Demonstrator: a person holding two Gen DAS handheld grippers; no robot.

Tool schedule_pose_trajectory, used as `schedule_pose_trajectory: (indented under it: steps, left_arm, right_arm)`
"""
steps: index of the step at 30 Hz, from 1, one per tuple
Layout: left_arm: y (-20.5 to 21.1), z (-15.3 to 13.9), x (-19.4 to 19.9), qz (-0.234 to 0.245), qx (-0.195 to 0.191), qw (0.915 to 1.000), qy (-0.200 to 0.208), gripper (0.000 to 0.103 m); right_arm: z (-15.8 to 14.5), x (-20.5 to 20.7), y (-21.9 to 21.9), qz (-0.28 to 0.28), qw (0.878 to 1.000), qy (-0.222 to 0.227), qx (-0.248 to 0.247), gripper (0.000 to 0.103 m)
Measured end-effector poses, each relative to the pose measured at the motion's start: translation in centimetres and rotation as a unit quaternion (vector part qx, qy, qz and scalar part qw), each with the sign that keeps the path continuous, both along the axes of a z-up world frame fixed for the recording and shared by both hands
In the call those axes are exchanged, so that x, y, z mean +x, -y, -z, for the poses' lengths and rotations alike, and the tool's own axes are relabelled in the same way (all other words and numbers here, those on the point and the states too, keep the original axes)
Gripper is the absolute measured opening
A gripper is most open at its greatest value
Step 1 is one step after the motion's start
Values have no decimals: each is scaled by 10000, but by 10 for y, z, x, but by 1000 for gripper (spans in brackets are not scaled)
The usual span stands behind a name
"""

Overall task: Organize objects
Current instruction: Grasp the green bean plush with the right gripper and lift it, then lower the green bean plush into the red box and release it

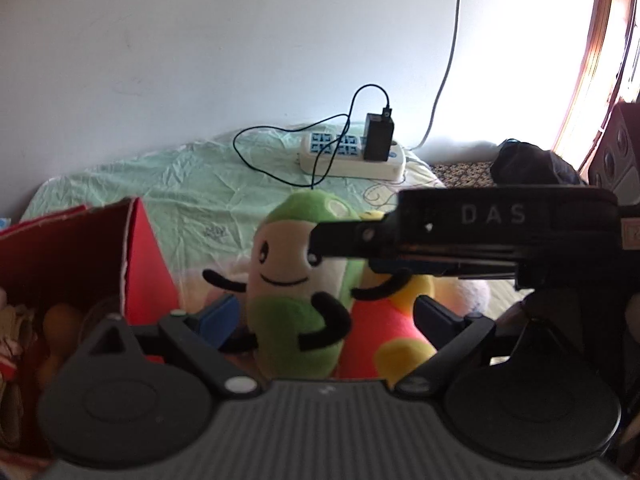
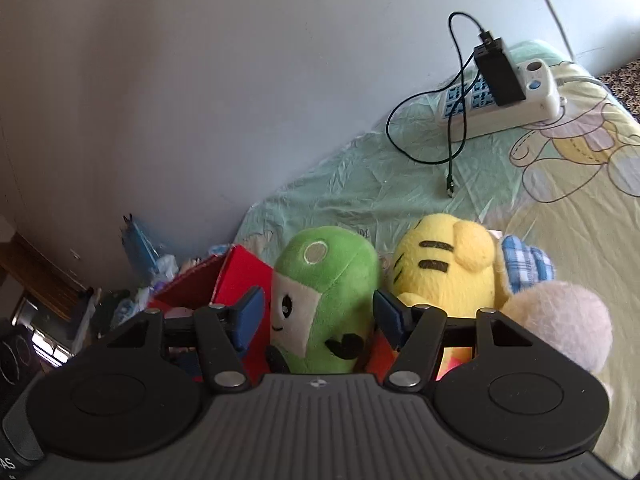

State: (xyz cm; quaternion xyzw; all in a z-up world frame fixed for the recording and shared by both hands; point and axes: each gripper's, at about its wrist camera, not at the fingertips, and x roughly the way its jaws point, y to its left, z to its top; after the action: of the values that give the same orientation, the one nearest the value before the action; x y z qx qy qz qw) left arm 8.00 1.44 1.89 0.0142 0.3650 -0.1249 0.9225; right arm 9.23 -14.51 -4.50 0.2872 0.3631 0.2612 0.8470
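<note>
Green plush toy (image 2: 326, 300) between both jaws

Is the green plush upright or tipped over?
Upright: the green plush stands with face level and head on top, between both claws' open fingers.

the left wrist view sits low behind the left claw (image 1: 326, 318), facing the pale wall across the bed, very close to the green and cream smiling plush toy (image 1: 296, 288) between its fingers. the right wrist view looks down from higher behind the right claw (image 2: 318, 314), tilted. both share that toy (image 2: 328, 300), the red cardboard box (image 1: 80, 256) (image 2: 228, 280) to the claw's left, and the white power strip (image 1: 352, 158) (image 2: 516, 100) beyond.
</note>
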Motion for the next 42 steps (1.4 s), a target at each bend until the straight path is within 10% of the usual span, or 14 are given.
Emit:
schedule_pose_trajectory:
  steps: [9, 22, 42]
  left_arm:
    - [1, 15, 7, 141, -213, 9994, -243, 81]
    - [-15, -41, -51, 29, -187, 9971, 735, 81]
    - [-212, -52, -83, -287, -636, 9954, 658, 88]
  right_arm:
    - [9, 5, -7, -50, 9990, 0, -434, 54]
    - [-31, -33, -15, -83, 9968, 738, 288, 53]
    - [-50, -41, -206, -435, 9939, 988, -238, 53]
